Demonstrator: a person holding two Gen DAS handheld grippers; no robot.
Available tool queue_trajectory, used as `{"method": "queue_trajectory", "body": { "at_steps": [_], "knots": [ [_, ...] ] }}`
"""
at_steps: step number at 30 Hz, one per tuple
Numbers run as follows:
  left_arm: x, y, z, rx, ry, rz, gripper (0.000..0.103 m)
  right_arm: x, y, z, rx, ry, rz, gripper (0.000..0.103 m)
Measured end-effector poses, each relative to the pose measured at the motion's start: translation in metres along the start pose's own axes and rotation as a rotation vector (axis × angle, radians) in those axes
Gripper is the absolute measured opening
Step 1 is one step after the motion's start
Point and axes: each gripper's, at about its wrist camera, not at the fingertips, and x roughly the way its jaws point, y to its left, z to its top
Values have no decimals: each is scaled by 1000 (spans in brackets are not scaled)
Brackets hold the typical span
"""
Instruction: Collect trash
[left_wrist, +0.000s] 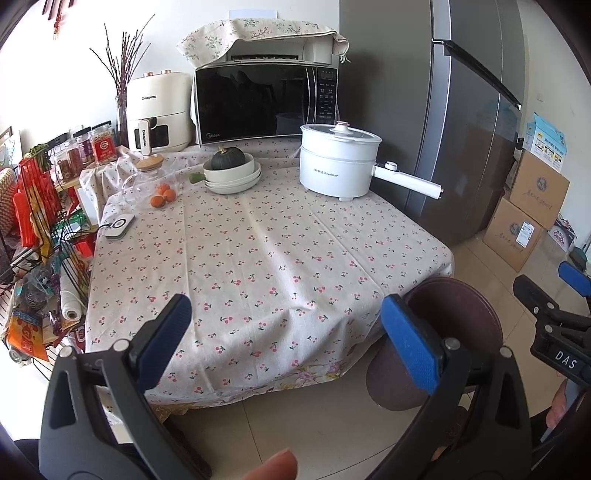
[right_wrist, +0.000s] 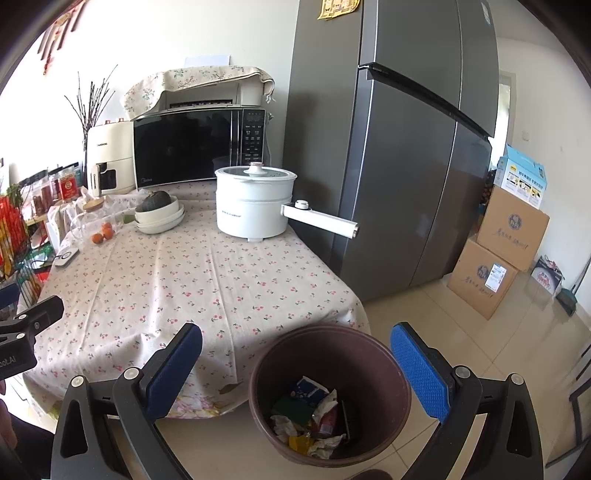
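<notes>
Trash (right_wrist: 314, 417) inside bin (right_wrist: 369, 339), seen from right wrist only

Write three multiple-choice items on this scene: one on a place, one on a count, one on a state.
1. Where is the bin?
A. on the table
B. on the floor by the table corner
C. on top of the fridge

2. How many oranges lie on the table?
A. one
B. three
C. six

3. How is the right gripper?
A. open, empty
B. shut on a wrapper
C. shut on the pot

Key: 1 B, the bin stands on tiles beside the cloth's edge; 2 B, three show near the glass jar; 3 A, its pads are wide apart, holding nothing.
</notes>
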Motion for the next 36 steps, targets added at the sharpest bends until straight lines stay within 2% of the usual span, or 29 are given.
{"method": "queue_trajectory", "body": {
  "at_steps": [36],
  "knots": [
    [-2,-14,1,43,-4,-45,102,3,-6,-2,9,16,-22,103]
  ]
}}
